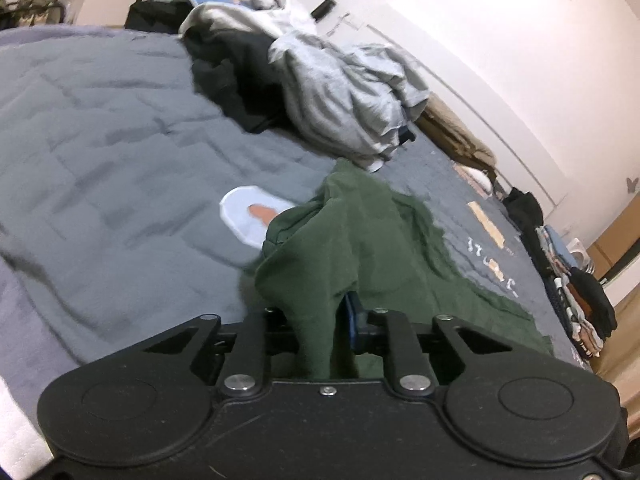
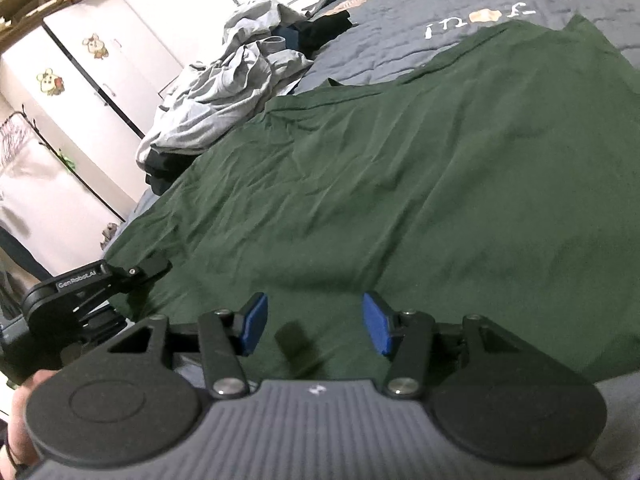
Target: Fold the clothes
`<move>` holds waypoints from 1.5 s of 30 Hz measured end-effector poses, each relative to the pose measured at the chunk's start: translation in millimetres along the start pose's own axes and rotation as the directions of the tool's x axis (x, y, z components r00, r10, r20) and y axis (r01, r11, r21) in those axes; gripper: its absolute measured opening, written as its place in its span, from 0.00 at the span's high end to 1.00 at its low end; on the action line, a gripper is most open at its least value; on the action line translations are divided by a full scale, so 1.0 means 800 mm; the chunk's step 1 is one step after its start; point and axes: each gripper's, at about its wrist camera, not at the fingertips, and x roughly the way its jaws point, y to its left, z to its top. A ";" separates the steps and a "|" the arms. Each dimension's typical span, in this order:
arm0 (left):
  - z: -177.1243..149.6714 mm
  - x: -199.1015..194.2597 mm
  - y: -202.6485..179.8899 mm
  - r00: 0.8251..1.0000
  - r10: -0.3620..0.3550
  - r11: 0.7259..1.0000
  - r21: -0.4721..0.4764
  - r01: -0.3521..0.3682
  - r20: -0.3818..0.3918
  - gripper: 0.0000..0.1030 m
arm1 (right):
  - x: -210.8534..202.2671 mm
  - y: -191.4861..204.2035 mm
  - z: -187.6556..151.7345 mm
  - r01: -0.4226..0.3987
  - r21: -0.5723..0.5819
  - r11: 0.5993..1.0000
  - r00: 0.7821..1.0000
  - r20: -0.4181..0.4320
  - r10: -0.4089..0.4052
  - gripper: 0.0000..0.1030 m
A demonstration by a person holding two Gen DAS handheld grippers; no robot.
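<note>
A dark green garment (image 1: 360, 240) lies on the bed; in the right wrist view the green garment (image 2: 400, 160) is spread wide and mostly flat. My left gripper (image 1: 316, 312) is shut on a bunched edge of it, and the cloth rises in a ridge from between the jaws. The left gripper (image 2: 100, 280) also shows at the left edge of the right wrist view, at the garment's near corner. My right gripper (image 2: 314, 320) is open just over the near part of the garment. Its blue pads (image 2: 252, 322) stand apart with nothing gripped between them.
A grey quilted bedcover (image 1: 100, 140) carries a pile of grey and black clothes (image 1: 320, 80) at the far side, also seen as the clothes pile (image 2: 224, 88). A stack of folded clothes (image 1: 576, 292) lines the bed's right edge. White wardrobe doors (image 2: 80, 100) stand behind.
</note>
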 end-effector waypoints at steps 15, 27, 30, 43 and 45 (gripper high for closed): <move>-0.041 0.000 -0.134 0.978 -0.197 0.904 0.398 0.156 0.064 0.88 | -0.060 -0.059 0.020 -0.004 0.256 0.967 0.992 0.123 -0.029 0.48; -0.146 0.052 -0.230 0.967 -0.115 0.658 0.712 0.245 -0.226 0.73 | -0.100 -0.120 0.022 -0.029 0.375 0.927 0.984 0.174 -0.040 0.48; -0.167 0.049 -0.235 0.958 -0.099 0.585 0.763 0.275 -0.269 0.45 | -0.102 -0.131 0.021 -0.049 0.389 0.920 0.986 0.168 -0.019 0.47; -0.073 -0.005 -0.193 0.971 -0.182 0.742 0.626 0.241 -0.158 0.29 | -0.085 -0.108 0.011 -0.127 0.370 0.920 0.987 0.135 0.082 0.42; -0.058 0.001 -0.179 0.978 -0.161 0.794 0.571 0.210 -0.135 0.29 | -0.077 -0.100 0.007 -0.127 0.355 0.926 0.989 0.119 0.090 0.41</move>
